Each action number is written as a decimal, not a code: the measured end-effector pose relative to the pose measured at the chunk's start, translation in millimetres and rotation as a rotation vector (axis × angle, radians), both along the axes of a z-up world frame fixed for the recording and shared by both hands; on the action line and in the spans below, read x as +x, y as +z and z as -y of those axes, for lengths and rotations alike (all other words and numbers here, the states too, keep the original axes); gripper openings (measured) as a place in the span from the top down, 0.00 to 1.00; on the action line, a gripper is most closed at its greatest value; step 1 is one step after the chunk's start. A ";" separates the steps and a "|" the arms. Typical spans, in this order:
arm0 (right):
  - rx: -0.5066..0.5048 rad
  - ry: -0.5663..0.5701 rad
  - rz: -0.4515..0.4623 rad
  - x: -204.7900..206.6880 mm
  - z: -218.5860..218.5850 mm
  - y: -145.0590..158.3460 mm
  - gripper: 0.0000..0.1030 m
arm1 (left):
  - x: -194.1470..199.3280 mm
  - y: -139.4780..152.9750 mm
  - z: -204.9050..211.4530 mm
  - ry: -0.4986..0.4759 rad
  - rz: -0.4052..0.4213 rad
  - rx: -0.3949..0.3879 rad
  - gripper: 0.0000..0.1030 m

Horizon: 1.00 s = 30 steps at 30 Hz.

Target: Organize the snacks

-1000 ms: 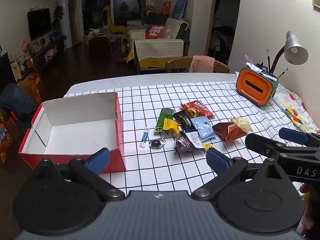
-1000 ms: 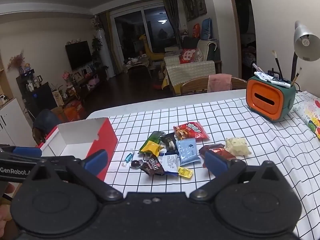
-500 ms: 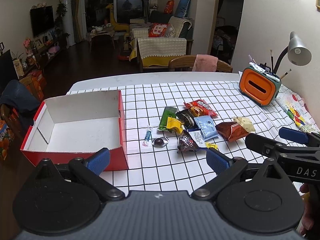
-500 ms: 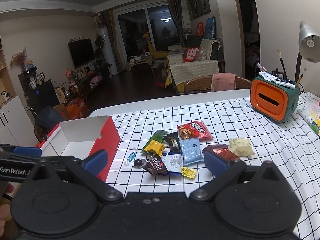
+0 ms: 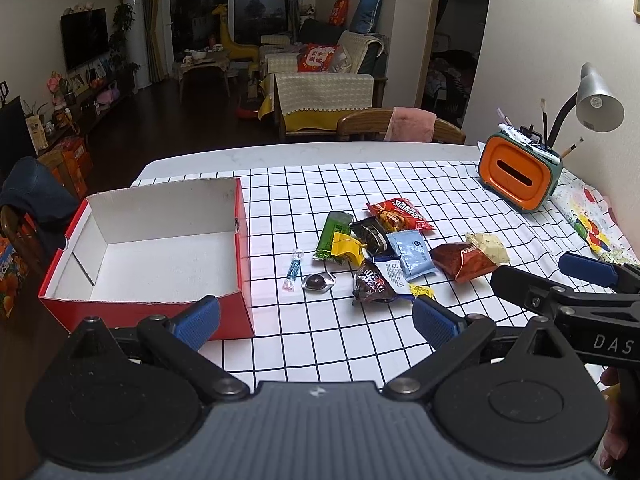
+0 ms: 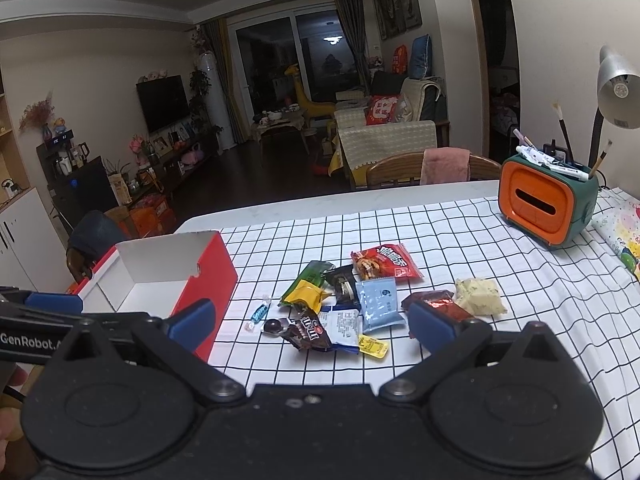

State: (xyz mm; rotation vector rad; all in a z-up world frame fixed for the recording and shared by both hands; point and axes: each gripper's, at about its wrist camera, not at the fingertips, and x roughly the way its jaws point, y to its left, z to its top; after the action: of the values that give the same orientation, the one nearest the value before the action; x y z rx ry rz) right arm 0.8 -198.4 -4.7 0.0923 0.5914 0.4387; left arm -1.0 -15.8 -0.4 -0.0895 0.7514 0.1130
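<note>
Both the left gripper (image 5: 314, 318) and right gripper (image 6: 310, 322) were held level, spread wide and empty, short of the snack pile (image 5: 384, 248)

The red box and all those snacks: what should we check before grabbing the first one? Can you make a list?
1. Red box open and empty inside: ok.
2. Snacks out on the checked tablecloth, none boxed yet: ok.
3. Left hand-held gripper open, holding nothing: ok.
4. Right hand-held gripper open, holding nothing: ok.
5. Blue candy and round chocolate lie apart from the pile, easy first picks: ok.
6. Snacks hidden under the overlapping packets: cannot tell.
</note>
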 end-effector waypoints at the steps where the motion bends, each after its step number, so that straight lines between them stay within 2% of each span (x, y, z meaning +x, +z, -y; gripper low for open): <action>1: 0.000 0.000 0.000 0.0 0.2 0.0 0.00 | 0.0 0.0 0.1 0.000 -0.001 0.000 0.00; 17: -0.002 0.015 0.004 2.9 -0.3 0.8 0.00 | 2.2 -0.8 4.9 0.007 -0.001 0.001 0.00; 23: -0.008 0.022 0.011 6.8 1.9 0.3 0.00 | 5.5 -2.9 4.6 0.026 -0.016 -0.015 0.00; 30: 0.008 0.054 0.011 20.5 10.6 -4.1 0.00 | 15.8 -3.1 14.2 0.055 -0.029 0.003 0.00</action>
State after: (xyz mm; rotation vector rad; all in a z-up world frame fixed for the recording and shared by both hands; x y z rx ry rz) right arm 21.3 -209.0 -8.8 0.0818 0.5825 0.4935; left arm 14.8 -29.9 -3.5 -0.1060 0.7775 0.1678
